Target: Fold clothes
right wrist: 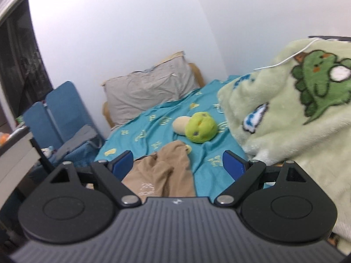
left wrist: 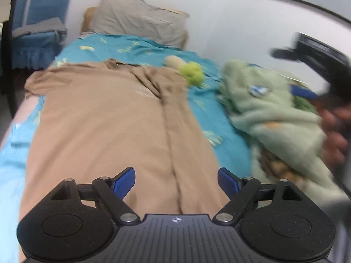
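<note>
A: Nearest the lens in the left wrist view is the left gripper (left wrist: 176, 180), its blue pads spread wide with nothing clamped between them; only cloth lies beyond the gap.

B: And that cloth?

A: The tan garment (left wrist: 105, 127), spread flat on the teal bedsheet (left wrist: 136, 46), running from the pads toward twelve o'clock. Its right edge is folded in along a lengthwise crease, and the collar end sits at the far side.

B: What about the other tool?

A: In its own view the right gripper (right wrist: 178, 166) also stands wide apart and holds nothing. The bunched top of the tan garment shows between its pads (lying below, not touched, as far as I can tell).

B: Farther out?

A: At about one o'clock from it, a green plush toy (right wrist: 200, 129) lies on the sheet, just beyond the garment's edge. At three o'clock a pale green fleece blanket (right wrist: 285, 114) with a dinosaur print is heaped up. At eleven o'clock a grey pillow (right wrist: 149, 89) leans on the white wall (right wrist: 120, 22).
</note>
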Motion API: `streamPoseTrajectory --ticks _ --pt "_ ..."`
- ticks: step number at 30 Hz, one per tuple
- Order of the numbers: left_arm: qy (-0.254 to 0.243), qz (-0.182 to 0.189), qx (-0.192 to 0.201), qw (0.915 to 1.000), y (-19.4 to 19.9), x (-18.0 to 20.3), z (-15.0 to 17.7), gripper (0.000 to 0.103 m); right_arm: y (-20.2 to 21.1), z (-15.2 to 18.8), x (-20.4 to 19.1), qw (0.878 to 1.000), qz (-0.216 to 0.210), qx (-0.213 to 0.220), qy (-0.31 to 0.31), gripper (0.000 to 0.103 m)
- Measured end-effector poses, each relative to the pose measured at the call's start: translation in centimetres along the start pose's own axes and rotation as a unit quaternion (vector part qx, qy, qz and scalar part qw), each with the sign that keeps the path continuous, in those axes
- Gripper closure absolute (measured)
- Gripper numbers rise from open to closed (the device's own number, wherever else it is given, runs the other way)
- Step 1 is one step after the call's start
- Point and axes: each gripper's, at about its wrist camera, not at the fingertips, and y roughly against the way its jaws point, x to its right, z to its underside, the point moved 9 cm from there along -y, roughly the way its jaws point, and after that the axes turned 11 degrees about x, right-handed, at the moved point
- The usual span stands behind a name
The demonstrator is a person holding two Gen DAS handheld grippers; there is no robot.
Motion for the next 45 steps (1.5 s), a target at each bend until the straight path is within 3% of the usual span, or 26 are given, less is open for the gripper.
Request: streamPoseTrajectory --ticks 8,11,15,18,20,21,23,25,27,30,33,36,38,40,45 --pt "-0.069 -0.05 0.009 0.9963 -15.0 0.2 -7.1 0.027 -2.3 1.1 3.4 0.997 0.072 -0.003 -0.013 0.013" --pt "-0.073 -0.038 0.017 0.9965 -21.0 0.4 -9.1 0.027 -3.2 1.7 5.2 0.995 0.099 -0.006 -0.031 0.013" --pt "-0.096 -0.054 0.018 0.9938 -27.9 0.5 -10.6 0.03 -5.2 2.9 6.3 0.992 0.111 -0.021 -0.056 0.013" --pt "-0.178 -0.081 0.009 0.9806 -32.1 0.6 -10.2 0.032 -7.1 3.8 6.6 0.991 0.116 -0.036 -0.064 0.013" --pt "-0.233 -0.114 -0.011 0.9658 -33.9 0.1 -9.2 0.047 -8.1 4.2 6.9 0.989 0.116 -0.044 -0.075 0.013" --pt "-0.242 -0.118 -0.017 0.9629 -34.3 -0.3 -8.8 0.051 -8.4 4.4 7.1 0.989 0.119 -0.045 -0.077 0.013" --pt "-0.238 -0.101 0.002 0.966 -34.2 -0.7 -9.0 0.083 -9.0 4.7 7.5 0.987 0.125 -0.049 -0.083 0.013" --pt "-0.177 -0.091 0.012 0.9799 -33.4 -1.9 -9.8 0.095 -9.2 5.0 7.7 0.986 0.129 -0.053 -0.091 0.013" --pt "-0.096 -0.088 0.04 0.9907 -31.5 -3.7 -10.9 0.096 -9.1 5.2 7.8 0.985 0.128 -0.057 -0.102 0.013" --pt "-0.007 -0.106 0.053 0.9929 -28.7 -7.1 -11.1 0.096 -8.8 5.1 7.7 0.985 0.127 -0.053 -0.104 0.013" --pt "0.067 -0.128 0.041 0.9887 -26.4 -10.7 -10.4 0.093 -8.6 5.0 7.8 0.985 0.128 -0.052 -0.108 0.013" --pt "0.104 -0.127 0.016 0.9862 -25.2 -13.3 -9.3 0.082 -8.6 5.2 7.8 0.984 0.13 -0.055 -0.109 0.013" --pt "0.109 -0.129 0.021 0.9854 -24.3 -14.5 -9.3 0.065 -8.8 5.5 7.5 0.984 0.127 -0.063 -0.106 0.013" --pt "0.106 -0.127 0.023 0.9859 -23.6 -15.1 -9.3 0.055 -8.9 5.7 7.2 0.985 0.124 -0.066 -0.099 0.013" --pt "0.096 -0.125 0.008 0.9875 -20.2 -15.4 -9.0 0.04 -9.6 6.5 5.6 0.989 0.095 -0.081 -0.073 0.013"
